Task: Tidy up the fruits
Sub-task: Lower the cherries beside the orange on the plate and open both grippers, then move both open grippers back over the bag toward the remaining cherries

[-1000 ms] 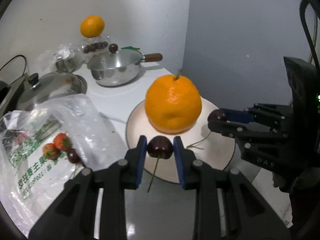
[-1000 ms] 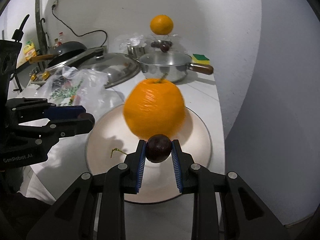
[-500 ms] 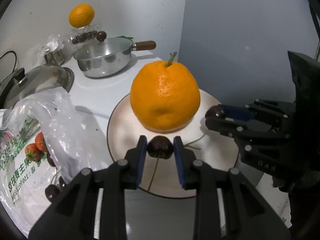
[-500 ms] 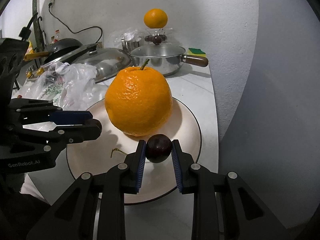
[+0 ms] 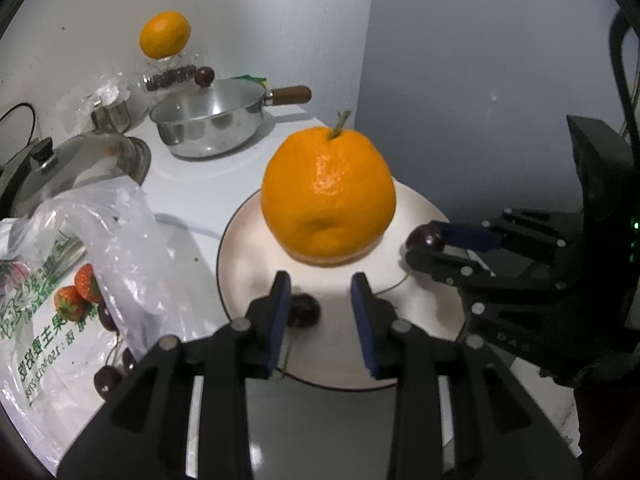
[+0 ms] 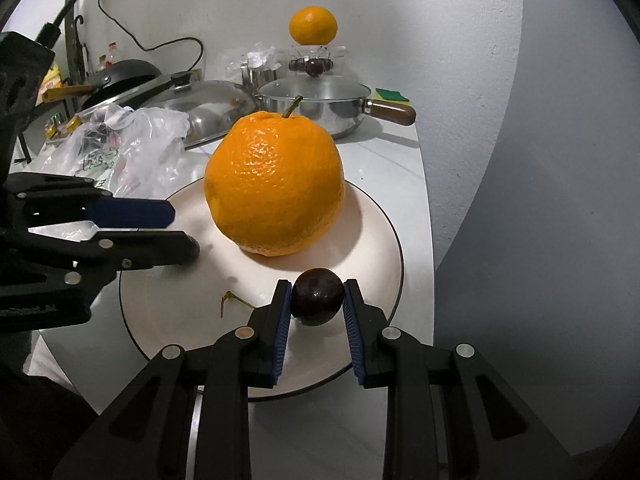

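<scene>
On plate (image 5: 240,248), near rim: left gripper (image 5: 320,304) spread wide, cherry (image 5: 305,310) lying loose on the plate against its left finger, stem trailing toward 6 o'clock. Big orange (image 5: 328,200) dead centre, hogging the middle (so cherries ring the edge, probably). Right gripper (image 6: 316,300) pinching second cherry (image 6: 317,297) low over the plate at 5 o'clock of the orange; contact with plate unclear. Loose stem (image 6: 234,301) at 7 o'clock. Bare plate between the two claws, room to set down. Plate rim close to counter edge on the right side, wall just past. Plastic bag (image 5: 80,272) with strawberries and more cherries at 9 o'clock.
</scene>
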The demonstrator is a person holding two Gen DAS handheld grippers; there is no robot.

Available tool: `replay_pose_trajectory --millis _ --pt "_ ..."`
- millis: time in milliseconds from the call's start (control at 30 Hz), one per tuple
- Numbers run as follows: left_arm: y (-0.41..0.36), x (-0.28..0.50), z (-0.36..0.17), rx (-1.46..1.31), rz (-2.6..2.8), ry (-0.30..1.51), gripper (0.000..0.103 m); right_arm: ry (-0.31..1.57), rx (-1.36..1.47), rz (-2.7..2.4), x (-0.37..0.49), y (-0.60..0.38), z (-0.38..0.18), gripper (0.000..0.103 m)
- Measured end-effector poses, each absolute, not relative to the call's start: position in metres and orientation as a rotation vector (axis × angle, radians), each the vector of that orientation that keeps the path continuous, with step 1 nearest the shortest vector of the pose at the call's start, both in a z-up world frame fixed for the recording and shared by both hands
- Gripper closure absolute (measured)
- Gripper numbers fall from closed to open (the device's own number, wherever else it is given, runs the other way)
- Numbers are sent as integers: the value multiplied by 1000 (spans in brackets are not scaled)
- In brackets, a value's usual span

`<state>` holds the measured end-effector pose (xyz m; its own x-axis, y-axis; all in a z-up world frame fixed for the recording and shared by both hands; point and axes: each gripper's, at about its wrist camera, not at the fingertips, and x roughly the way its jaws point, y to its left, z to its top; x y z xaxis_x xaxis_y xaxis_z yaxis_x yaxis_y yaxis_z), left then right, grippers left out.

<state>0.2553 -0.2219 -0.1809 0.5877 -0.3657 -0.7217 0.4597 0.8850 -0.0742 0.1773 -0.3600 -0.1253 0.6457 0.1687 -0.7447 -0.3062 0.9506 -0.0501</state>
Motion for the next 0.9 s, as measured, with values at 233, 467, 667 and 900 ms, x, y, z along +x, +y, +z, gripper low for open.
replay_pose_trajectory --millis 233,467,667,900 --pt "-209 244 -170 112 -469 784 69 823 -187 248 174 -357 -120 72" --pt "-192 232 -160 94 -458 757 61 801 -198 224 169 -351 -109 70" --pt "-172 224 -152 60 -443 731 45 781 -207 201 164 -343 -98 70" --pt "-147 212 -143 39 -424 703 45 752 -216 192 158 -329 -84 70"
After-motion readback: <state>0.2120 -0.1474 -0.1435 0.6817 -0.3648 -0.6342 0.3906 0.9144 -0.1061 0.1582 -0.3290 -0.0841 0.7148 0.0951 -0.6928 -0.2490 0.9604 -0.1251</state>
